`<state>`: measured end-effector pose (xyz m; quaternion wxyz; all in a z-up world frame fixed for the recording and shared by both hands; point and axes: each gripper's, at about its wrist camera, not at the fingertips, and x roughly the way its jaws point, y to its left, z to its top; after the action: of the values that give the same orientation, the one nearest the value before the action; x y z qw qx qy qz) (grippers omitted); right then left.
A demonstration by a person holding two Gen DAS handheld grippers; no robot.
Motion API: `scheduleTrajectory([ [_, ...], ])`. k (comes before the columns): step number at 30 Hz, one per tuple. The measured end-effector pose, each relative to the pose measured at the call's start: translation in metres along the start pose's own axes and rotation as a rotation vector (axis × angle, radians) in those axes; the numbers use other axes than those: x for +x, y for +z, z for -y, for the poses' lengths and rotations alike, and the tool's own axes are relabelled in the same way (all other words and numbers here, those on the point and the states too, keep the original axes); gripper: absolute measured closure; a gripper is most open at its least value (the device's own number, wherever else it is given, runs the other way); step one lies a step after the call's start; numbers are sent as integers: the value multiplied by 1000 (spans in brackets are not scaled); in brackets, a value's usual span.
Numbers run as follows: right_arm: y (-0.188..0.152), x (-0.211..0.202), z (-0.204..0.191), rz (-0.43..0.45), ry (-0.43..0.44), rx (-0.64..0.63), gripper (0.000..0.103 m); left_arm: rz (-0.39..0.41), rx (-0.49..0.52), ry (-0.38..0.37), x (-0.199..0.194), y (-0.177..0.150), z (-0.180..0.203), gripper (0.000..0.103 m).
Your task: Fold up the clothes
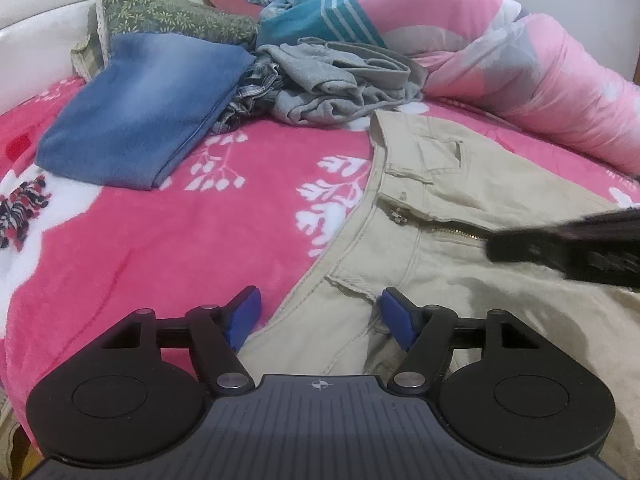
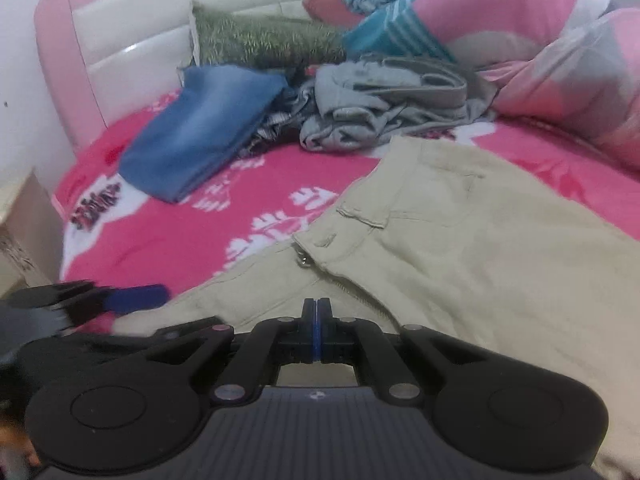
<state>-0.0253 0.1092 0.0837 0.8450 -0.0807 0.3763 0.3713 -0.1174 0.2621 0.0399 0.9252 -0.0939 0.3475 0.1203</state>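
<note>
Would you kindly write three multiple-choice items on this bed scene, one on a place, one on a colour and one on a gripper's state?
1. Where do the folded jeans lie?
A. On the beige trousers
B. On the pink blanket, left of the beige trousers
C. On the green pillow

2. What colour are the left gripper pads?
A. Blue
B. Red
C. White

3. How does the right gripper stand?
A. Wide open
B. Shut on the jeans
C. Shut, with nothing seen between its pads

Answers: 1 B, the jeans rest on the pink blanket, apart from the beige trousers; 2 A, both pads show blue; 3 C, its pads meet.
</note>
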Motion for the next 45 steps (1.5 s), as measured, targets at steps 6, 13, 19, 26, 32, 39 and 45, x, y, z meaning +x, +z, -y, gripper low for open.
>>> scheduleTrajectory([
  [6, -25, 16, 8, -96, -104, 19, 103, 2, 32, 28, 0, 0, 6, 35],
  [13, -36, -30, -1, -39, -93, 72, 103, 0, 54, 45, -1, 1, 9, 33],
  [19, -65, -33, 12, -67, -140, 137, 103, 30, 108, 92, -9, 1, 14, 33],
  [26, -89, -102, 17, 93, -219, 181, 103, 180, 127, 67, -59, 2, 22, 33],
  [32, -156, -140, 32, 203, -447, 170, 103, 83, 125, -286, -66, -17, 61, 33],
  [39, -240, -210, 82, 159, -616, 388, 103, -12, 162, -302, -49, -58, 81, 34],
  [45, -318, -307, 131, 176, -858, 579, 103, 0, 119, -282, -57, -60, 70, 33],
])
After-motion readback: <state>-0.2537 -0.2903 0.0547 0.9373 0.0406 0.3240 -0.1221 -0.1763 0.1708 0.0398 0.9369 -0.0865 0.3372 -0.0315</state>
